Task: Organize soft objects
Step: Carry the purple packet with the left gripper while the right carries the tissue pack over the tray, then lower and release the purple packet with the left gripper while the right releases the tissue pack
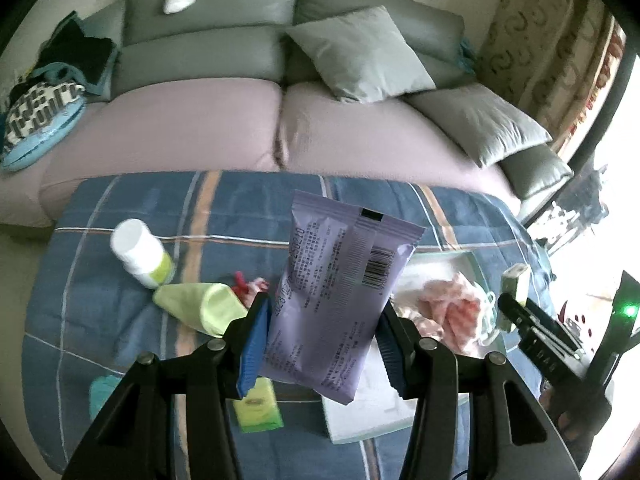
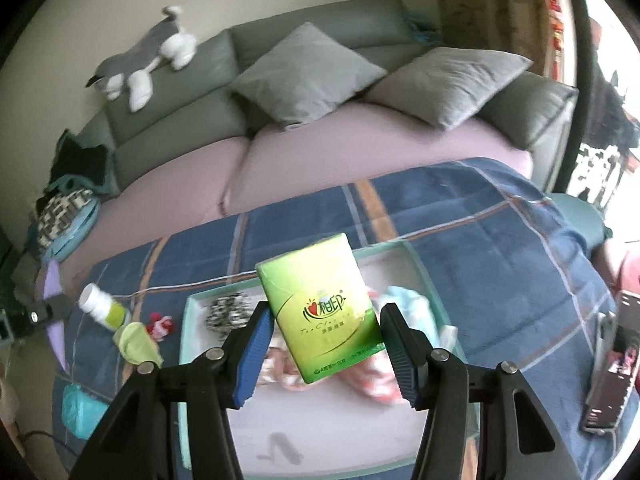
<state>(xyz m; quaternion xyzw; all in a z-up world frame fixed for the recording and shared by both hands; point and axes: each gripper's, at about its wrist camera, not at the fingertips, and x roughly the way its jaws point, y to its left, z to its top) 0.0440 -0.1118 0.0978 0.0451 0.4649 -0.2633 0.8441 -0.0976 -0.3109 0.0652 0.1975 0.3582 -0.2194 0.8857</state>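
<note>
The left claw [image 1: 320, 340] is holding a flat purple plastic pack of wipes [image 1: 340, 300]. Its blue pads pinch the pack from both sides, and the pack hangs in the air above the table. The right claw [image 2: 326, 346] is holding a small green pack of tissues [image 2: 320, 312] the same way, up over the pale green tray [image 2: 188, 320].

The table is covered with a blue checked blanket [image 1: 120, 208]. The tray sits on it, and some soft things are already inside: a pink and white crumpled cloth [image 1: 448, 308], a black and white patterned cloth [image 2: 226, 312] near the tray's ten o'clock corner, and something light blue [image 2: 408, 300] at about two o'clock.

So I think the job is partly done. Both packs still need to go down into the tray.

More things lie on the blanket outside the tray, at about nine o'clock from it: a light green soft cloth [image 2: 136, 342], a small red and white toy [image 2: 160, 324], and a teal soft bundle [image 2: 80, 408] nearer seven o'clock. Those look like they are still waiting. A white plastic bottle with a green label [image 2: 100, 306] lies there too, but it looks hard, so it may stay.

Behind the table is a sofa with a pink seat cover [image 2: 320, 148].
</note>
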